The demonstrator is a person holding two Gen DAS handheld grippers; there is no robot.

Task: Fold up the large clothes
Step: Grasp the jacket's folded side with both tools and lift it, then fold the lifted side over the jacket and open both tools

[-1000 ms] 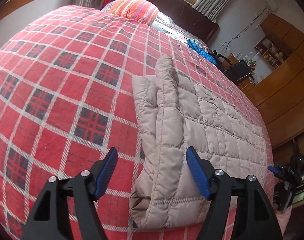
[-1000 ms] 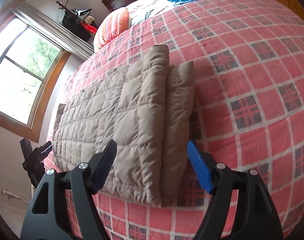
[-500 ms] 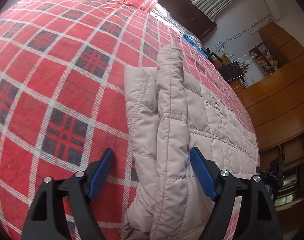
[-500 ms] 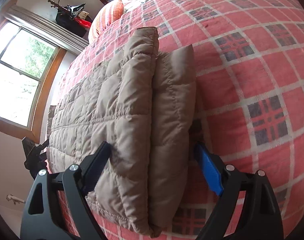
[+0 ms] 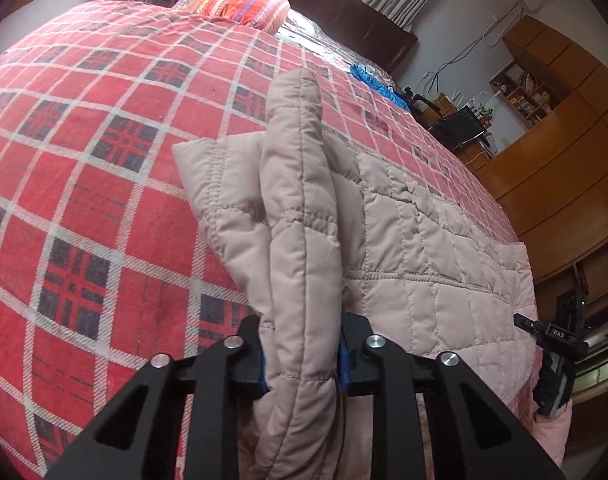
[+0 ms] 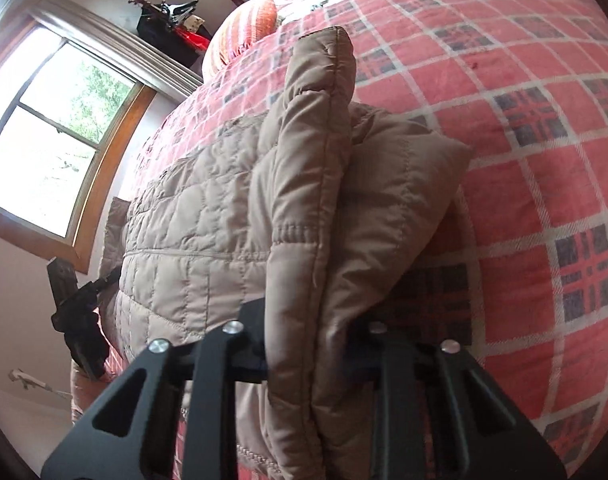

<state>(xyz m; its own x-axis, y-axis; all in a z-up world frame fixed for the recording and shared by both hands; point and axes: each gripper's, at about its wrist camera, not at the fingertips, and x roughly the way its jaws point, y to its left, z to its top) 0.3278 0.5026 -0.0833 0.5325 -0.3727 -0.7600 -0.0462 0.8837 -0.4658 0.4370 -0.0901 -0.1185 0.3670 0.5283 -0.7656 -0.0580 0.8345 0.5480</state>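
Note:
A beige quilted jacket [image 5: 404,248] lies folded on the red plaid bed. My left gripper [image 5: 301,360] is shut on its thick left edge, the layers pinched upright between the blue pads. In the right wrist view the same jacket [image 6: 207,216] spreads to the left. My right gripper [image 6: 304,344] is shut on the jacket's right edge, which bunches up between the black fingers. Each gripper appears small in the other's view: the right gripper [image 5: 556,360] at the far right, the left gripper [image 6: 79,320] at the far left.
The red plaid bedspread [image 5: 83,200] covers the bed. A striped orange pillow [image 5: 243,2] and a blue cloth [image 5: 374,82] lie near the dark headboard. Wooden wardrobes [image 5: 564,140] stand at the right, a window [image 6: 51,152] at the left.
Both grippers moved forward onto the jacket's two ends and went from open to shut, pinching the folded edges, which now stand bunched up between the pads.

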